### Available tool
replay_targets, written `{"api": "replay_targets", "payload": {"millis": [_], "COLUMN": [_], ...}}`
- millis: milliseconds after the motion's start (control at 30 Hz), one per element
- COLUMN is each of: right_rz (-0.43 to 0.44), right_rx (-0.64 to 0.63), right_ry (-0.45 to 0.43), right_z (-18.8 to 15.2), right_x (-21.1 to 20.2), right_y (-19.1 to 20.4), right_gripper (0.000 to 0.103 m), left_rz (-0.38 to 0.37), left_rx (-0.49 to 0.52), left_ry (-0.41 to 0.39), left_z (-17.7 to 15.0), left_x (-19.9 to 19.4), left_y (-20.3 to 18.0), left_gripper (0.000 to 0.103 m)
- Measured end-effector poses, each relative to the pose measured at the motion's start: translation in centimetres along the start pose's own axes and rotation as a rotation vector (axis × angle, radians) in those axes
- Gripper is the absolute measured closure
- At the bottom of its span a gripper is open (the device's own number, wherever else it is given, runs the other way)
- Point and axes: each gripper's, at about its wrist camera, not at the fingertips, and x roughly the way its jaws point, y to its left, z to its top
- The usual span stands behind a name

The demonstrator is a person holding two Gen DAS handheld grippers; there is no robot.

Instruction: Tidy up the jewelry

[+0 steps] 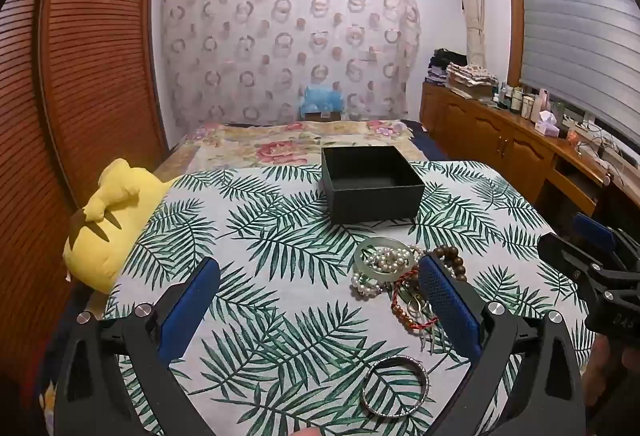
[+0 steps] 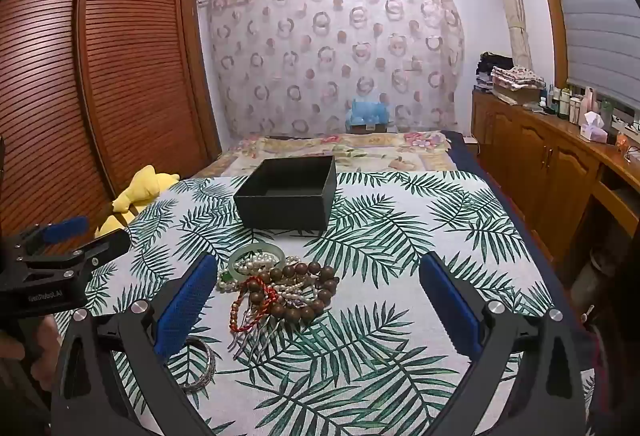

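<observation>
A tangle of jewelry lies on the leaf-print cloth: a pale green bangle (image 1: pixel 370 250) (image 2: pixel 258 250), white pearl strands (image 1: pixel 386 260) (image 2: pixel 256 263), a brown wooden bead bracelet (image 2: pixel 316 290) (image 1: pixel 452 256) and a red cord bracelet (image 2: pixel 250 302) (image 1: pixel 404 300). A silver bangle (image 1: pixel 396 386) (image 2: pixel 202 368) lies apart, nearer me. An open black box (image 1: pixel 372 182) (image 2: pixel 288 192) stands empty behind the pile. My left gripper (image 1: pixel 320 300) hangs open above the cloth, left of the pile. My right gripper (image 2: pixel 320 300) hangs open over the pile, holding nothing.
A yellow plush toy (image 1: pixel 108 224) (image 2: pixel 136 196) rests at the cloth's left edge. A flowered bedspread (image 1: pixel 280 144) lies behind the box. A wooden cabinet (image 2: pixel 560 172) with bottles and a tissue box runs along the right; a louvred wardrobe (image 2: pixel 100 76) stands left.
</observation>
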Motion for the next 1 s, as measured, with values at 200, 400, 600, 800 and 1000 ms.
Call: {"api": "replay_targets", "payload": {"millis": [200, 400, 600, 800, 1000], "right_rz": [0.003, 0.002, 0.002, 0.002, 0.002], "right_rx": [-0.003, -0.001, 0.001, 0.001, 0.001], "right_ry": [0.002, 0.0, 0.004, 0.005, 0.005], "right_z": [0.02, -0.06, -0.17, -0.16, -0.19], "right_x": [-0.07, 0.02, 0.13, 0.14, 0.15], "right_y": [-0.03, 0.05, 0.13, 0.14, 0.16], "right_gripper": [0.002, 0.002, 0.002, 0.002, 0.002], "left_rz": [-0.002, -0.001, -0.003, -0.003, -0.003], "left_rx": [-0.003, -0.004, -0.004, -0.004, -0.004], "left_ry": [-0.001, -0.003, -0.004, -0.005, -0.005], "left_z": [0.01, 0.01, 0.0, 0.01, 0.01], "left_x": [0.0, -0.01, -0.03, -0.02, -0.03], "left_y": [0.02, 0.03, 0.02, 0.03, 0.02], "left_gripper": [0.007, 0.007, 0.007, 0.007, 0.007]}}
